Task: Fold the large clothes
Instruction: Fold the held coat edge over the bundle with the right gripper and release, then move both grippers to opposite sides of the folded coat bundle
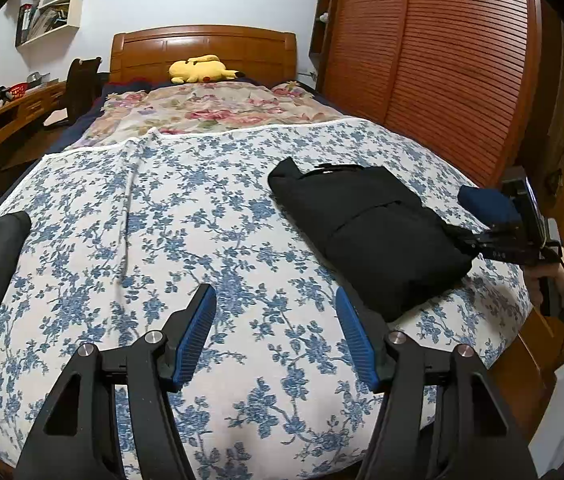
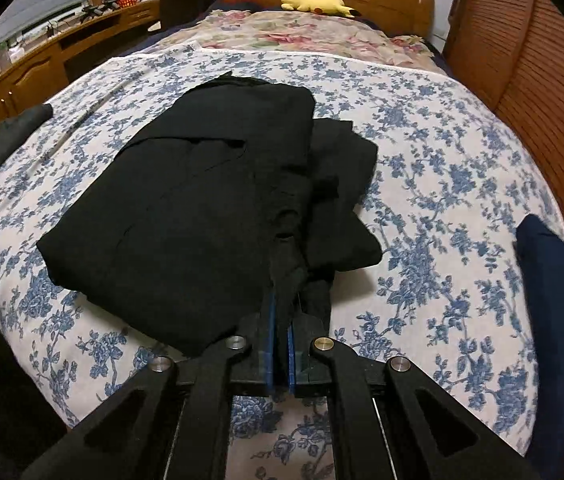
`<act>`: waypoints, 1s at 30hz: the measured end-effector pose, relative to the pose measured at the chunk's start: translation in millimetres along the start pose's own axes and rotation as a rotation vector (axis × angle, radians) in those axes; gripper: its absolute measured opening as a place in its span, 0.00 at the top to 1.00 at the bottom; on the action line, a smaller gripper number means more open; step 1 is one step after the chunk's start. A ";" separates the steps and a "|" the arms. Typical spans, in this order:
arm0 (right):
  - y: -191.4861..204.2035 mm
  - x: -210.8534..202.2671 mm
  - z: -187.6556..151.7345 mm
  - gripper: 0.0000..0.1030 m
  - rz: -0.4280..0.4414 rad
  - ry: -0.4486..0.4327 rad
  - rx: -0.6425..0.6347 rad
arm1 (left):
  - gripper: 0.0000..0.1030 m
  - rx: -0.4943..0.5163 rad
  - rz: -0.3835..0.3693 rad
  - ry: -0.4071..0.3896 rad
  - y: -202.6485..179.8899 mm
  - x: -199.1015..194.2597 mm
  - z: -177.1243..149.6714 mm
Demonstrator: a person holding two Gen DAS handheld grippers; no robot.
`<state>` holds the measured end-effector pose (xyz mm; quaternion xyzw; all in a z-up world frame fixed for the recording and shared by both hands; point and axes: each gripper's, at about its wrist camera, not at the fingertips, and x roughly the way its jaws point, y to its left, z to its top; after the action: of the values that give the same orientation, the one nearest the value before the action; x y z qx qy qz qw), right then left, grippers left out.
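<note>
Black fabric garment, folded into a thick bundle mid-frame on the blue-flowered bedspread, has a near edge pinched in the right claw, probably to drag or tidy the fold. At lower centre of its view, the left claw hovers spread and empty, ready to help.

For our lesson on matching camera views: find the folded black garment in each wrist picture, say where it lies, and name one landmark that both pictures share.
Left wrist view: the folded black garment lies right of centre on the blue-flowered bedspread, beyond the open left gripper.
Right wrist view: it fills the centre, its near edge pinched in the right gripper.
Shared landmark: the yellow plush toy at the headboard.
</note>
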<state>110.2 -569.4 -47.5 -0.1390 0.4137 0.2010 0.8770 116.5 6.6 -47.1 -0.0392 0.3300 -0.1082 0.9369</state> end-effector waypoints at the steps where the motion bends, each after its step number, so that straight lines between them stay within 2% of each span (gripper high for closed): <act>1: -1.9 -2.3 1.4 0.95 -0.007 -0.005 -0.005 | 0.39 0.002 -0.002 0.001 -2.2 0.4 -0.2; 3: -5.0 -4.7 5.1 0.86 -0.024 -0.016 -0.010 | 0.39 0.006 -0.005 0.003 -4.7 0.9 -0.7; 5: -7.7 -14.6 8.1 0.65 -0.050 -0.043 -0.008 | 0.39 0.009 -0.007 0.004 -6.7 1.2 -1.6; 7: -6.3 -26.3 11.0 0.52 -0.063 -0.089 0.001 | 0.39 0.011 -0.009 0.005 -8.4 1.8 -2.4; 11: 4.2 -45.6 13.6 0.50 -0.052 -0.170 0.008 | 0.39 0.012 -0.010 0.007 -10.0 2.5 -3.9; 15: 29.1 -42.3 16.6 0.50 0.024 -0.207 -0.034 | 0.39 0.008 -0.009 0.011 -9.2 6.4 -4.9; 19: 52.5 -19.4 17.6 0.50 0.099 -0.199 -0.075 | 0.39 0.011 -0.008 0.018 -9.6 11.7 -6.5; 21: 56.7 -2.1 15.4 0.50 0.094 -0.177 -0.085 | 0.39 0.016 -0.009 0.019 -10.5 13.6 -6.9; 24: 49.4 28.3 5.2 0.50 0.040 -0.136 -0.088 | 0.39 0.026 -0.012 0.022 -12.0 19.5 -5.7; 26: 41.1 49.8 -6.6 0.50 0.042 -0.097 -0.074 | 0.39 0.028 -0.015 0.026 -12.5 24.7 -3.8; 30: 29.2 52.4 -16.8 0.51 0.052 -0.086 -0.070 | 0.39 0.034 -0.027 0.029 -16.2 36.9 0.7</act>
<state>115.5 -538.1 -101.2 -0.1502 0.3716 0.2438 0.8831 142.0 -17.7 -66.8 -0.0260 0.3412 -0.1269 0.9310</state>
